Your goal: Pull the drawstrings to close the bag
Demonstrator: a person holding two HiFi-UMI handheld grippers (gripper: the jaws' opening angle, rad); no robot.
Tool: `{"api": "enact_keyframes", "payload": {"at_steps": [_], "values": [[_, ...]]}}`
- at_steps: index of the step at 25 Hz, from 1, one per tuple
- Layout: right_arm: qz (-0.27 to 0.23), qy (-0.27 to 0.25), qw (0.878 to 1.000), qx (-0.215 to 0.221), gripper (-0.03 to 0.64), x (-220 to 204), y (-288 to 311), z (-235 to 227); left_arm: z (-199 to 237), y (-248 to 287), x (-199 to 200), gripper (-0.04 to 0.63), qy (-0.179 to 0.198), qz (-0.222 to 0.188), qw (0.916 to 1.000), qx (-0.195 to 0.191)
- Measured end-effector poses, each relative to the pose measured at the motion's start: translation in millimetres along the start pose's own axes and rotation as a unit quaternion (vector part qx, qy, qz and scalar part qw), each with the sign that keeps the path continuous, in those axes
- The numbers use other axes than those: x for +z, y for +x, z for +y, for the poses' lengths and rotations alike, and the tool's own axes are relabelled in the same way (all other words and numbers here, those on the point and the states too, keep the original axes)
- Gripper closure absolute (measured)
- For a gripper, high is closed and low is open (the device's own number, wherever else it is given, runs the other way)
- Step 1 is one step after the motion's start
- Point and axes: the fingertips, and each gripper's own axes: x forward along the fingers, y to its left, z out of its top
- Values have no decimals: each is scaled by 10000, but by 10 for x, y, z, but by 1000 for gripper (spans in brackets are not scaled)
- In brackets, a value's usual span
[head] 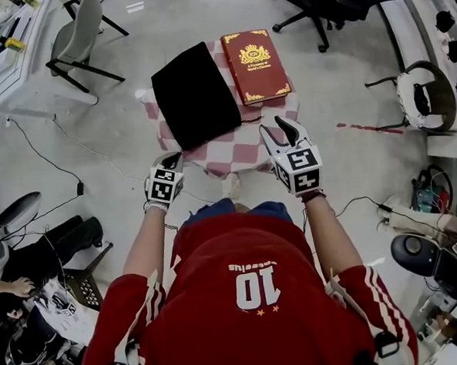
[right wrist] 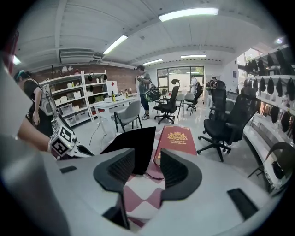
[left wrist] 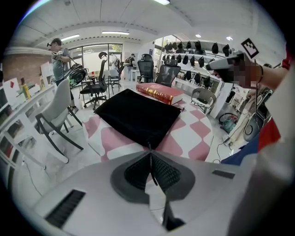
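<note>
Red jersey (white 10 printed), white-striped sleeves.

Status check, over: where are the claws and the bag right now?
Left claw shut on a drawstring at the black bag's near corner. Right claw open, empty, above the table. Red book lies beside the bag, not blocking.

The right gripper holds its jaws apart, nothing between them. Beyond them a black bag lies flat on a pink-and-white checkered cloth. A red book lies just right of the bag. A thin drawstring trails from the bag's near corner.
</note>
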Motion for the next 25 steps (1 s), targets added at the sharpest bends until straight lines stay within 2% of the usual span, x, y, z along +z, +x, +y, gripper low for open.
{"api": "enact_keyframes", "payload": {"at_steps": [9, 17, 25], "values": [[731, -225, 9969, 186, 451, -537, 556, -196, 34, 52, 62, 586, -107, 11, 9999, 41], [1441, -372, 9882, 369, 451, -1078, 1063, -386, 165, 137, 48, 586, -286, 100, 9993, 211], [1711, -519, 9826, 497, 452, -1328, 1395, -417, 231, 202, 73, 586, -346, 182, 9990, 231]]}}
